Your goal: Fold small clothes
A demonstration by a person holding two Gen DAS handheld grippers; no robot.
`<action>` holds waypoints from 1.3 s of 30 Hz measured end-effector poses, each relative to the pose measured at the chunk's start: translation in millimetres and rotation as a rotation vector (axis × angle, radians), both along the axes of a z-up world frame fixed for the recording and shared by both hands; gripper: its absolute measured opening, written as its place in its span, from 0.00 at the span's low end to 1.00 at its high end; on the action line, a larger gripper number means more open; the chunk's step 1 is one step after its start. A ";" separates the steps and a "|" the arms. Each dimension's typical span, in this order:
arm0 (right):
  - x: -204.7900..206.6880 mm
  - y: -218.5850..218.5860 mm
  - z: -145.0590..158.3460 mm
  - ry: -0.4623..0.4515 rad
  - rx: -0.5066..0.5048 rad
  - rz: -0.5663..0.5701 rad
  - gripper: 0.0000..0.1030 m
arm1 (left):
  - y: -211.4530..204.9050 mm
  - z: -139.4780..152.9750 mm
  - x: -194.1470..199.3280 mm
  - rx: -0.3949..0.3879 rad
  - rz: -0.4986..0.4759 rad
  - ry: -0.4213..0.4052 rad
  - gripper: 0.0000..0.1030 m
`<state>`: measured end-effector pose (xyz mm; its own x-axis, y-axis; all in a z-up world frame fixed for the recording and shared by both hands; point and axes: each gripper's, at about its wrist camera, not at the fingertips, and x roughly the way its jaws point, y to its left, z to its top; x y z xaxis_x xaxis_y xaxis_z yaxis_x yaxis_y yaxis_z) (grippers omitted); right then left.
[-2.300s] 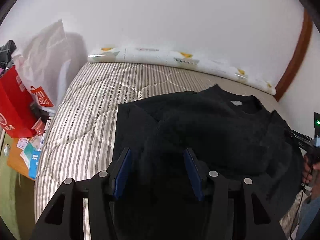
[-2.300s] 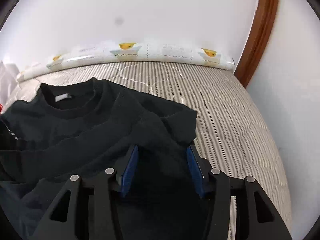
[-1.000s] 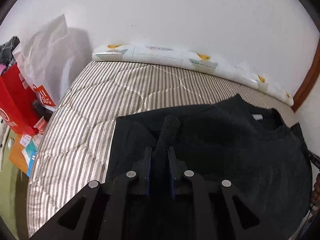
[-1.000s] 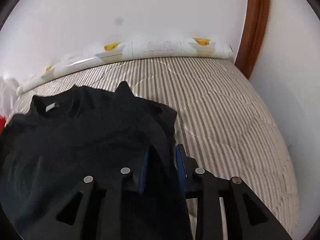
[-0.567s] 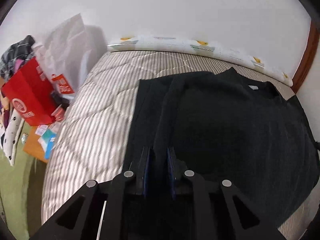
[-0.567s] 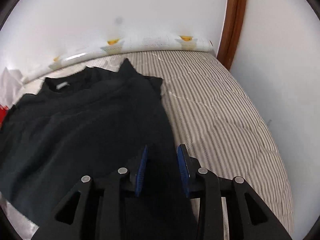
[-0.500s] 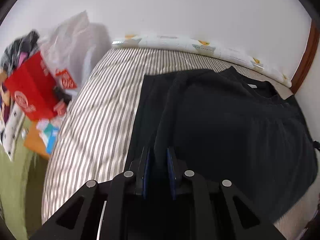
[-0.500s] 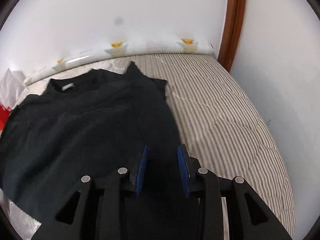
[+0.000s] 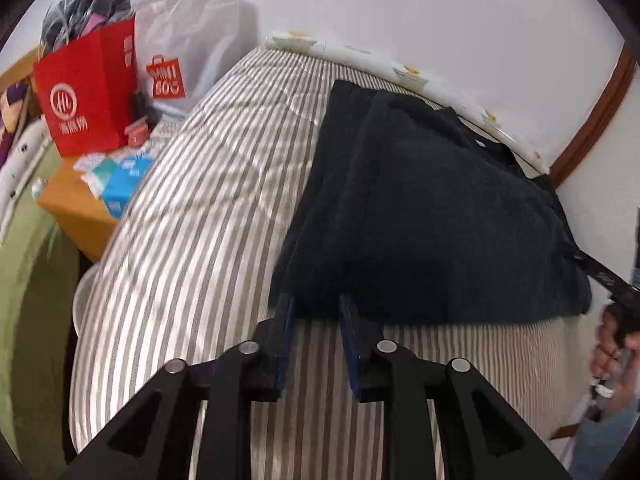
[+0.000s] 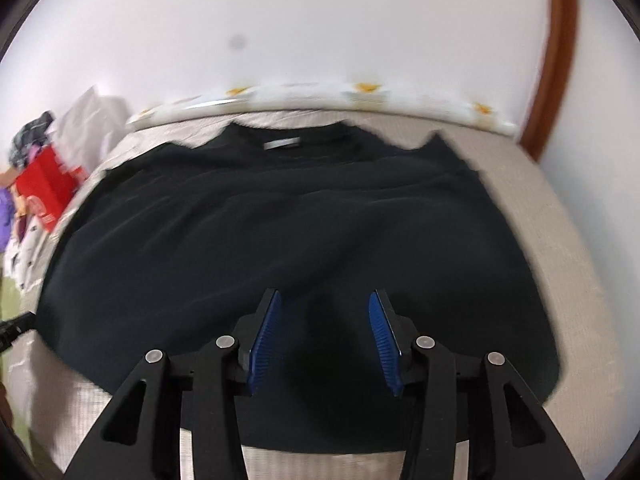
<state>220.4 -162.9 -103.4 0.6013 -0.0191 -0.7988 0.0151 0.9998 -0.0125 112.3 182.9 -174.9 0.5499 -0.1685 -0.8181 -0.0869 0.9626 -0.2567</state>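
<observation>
1. The left claw (image 9: 316, 312) is seen nearest, its jaws opening; the hem corner of the black sweater (image 9: 432, 216) lies at the tips, but the pads are no longer pressed on it.
2. The right claw (image 10: 323, 318) is likewise being opened, with the sweater (image 10: 280, 232) lying loose between the blue pads and nothing pinched. Both releases are judged to leave the garment laid out for folding.
3. The sweater is spread flat on the striped bed (image 9: 192, 216), hem toward the cameras and collar with its white label (image 10: 282, 144) toward the wall. Its sleeves appear to be tucked onto the body already, so a narrower shape is given for the next fold.
4. At the right edge of the left view, a hand (image 9: 614, 344) is seen gripping the other tool's handle.
5. Beside the bed, small packets (image 9: 120, 172) are scattered on a low wooden stand.
6. Farther off, a red paper bag (image 9: 86, 92) is stuffed with dark clothing, and a white bag (image 9: 188, 40) is propped behind it; its contents cannot be told.
</observation>
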 end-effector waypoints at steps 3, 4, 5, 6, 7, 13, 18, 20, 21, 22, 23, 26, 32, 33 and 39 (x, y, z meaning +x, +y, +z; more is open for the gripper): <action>-5.9 49.3 -7.9 0.010 -0.019 0.080 0.46 | 3.2 -5.6 -15.3 0.008 -0.011 0.023 0.23; -8.1 70.9 -10.4 0.001 -0.026 0.119 0.49 | 4.6 -6.3 -19.5 0.024 -0.008 0.024 0.23; -8.6 83.8 -12.5 -0.001 -0.024 0.146 0.53 | 6.7 -6.6 -23.2 0.035 -0.003 0.025 0.26; -11.2 101.6 -15.5 0.001 -0.021 0.180 0.54 | 9.5 -7.5 -26.5 0.042 0.003 0.027 0.27; -14.3 123.9 -19.4 0.006 -0.023 0.226 0.54 | 12.8 -8.2 -28.9 0.047 0.009 0.028 0.29; -50.3 215.0 -26.4 0.004 -0.080 0.441 0.54 | 27.2 -10.1 -34.0 0.020 -0.016 0.010 0.31; -73.6 258.0 -32.7 -0.015 -0.175 0.531 0.54 | 43.0 -12.6 -31.9 -0.024 -0.031 -0.007 0.31; -73.2 271.5 -36.8 -0.025 -0.220 0.543 0.54 | 46.2 -12.4 -31.1 -0.029 -0.044 -0.008 0.31; -72.4 275.9 -37.8 -0.027 -0.228 0.545 0.54 | 47.5 -12.5 -30.4 -0.028 -0.051 -0.008 0.31; -69.9 282.6 -40.0 -0.024 -0.234 0.550 0.54 | 49.1 -12.9 -29.7 -0.030 -0.055 -0.009 0.31; -68.3 283.4 -41.0 -0.024 -0.237 0.552 0.54 | 50.8 -13.4 -29.7 -0.036 -0.057 -0.011 0.31; -60.7 294.5 -46.1 -0.029 -0.257 0.559 0.55 | 54.7 -14.5 -29.9 -0.061 -0.066 -0.019 0.32; -41.3 312.1 -50.0 -0.057 -0.247 0.567 0.51 | 56.2 -15.1 -30.8 -0.073 -0.073 -0.026 0.34; -39.6 312.5 -49.7 -0.067 -0.252 0.562 0.45 | 56.1 -15.1 -30.8 -0.075 -0.074 -0.026 0.34; -36.8 302.7 -33.3 -0.103 -0.180 0.543 0.14 | 50.2 -13.8 -29.1 -0.049 -0.067 -0.021 0.38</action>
<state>183.6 139.8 -136.7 0.6376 0.1831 -0.7483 -0.4887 0.8470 -0.2092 83.2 233.1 -188.7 0.5529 -0.2451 -0.7964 -0.0172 0.9522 -0.3049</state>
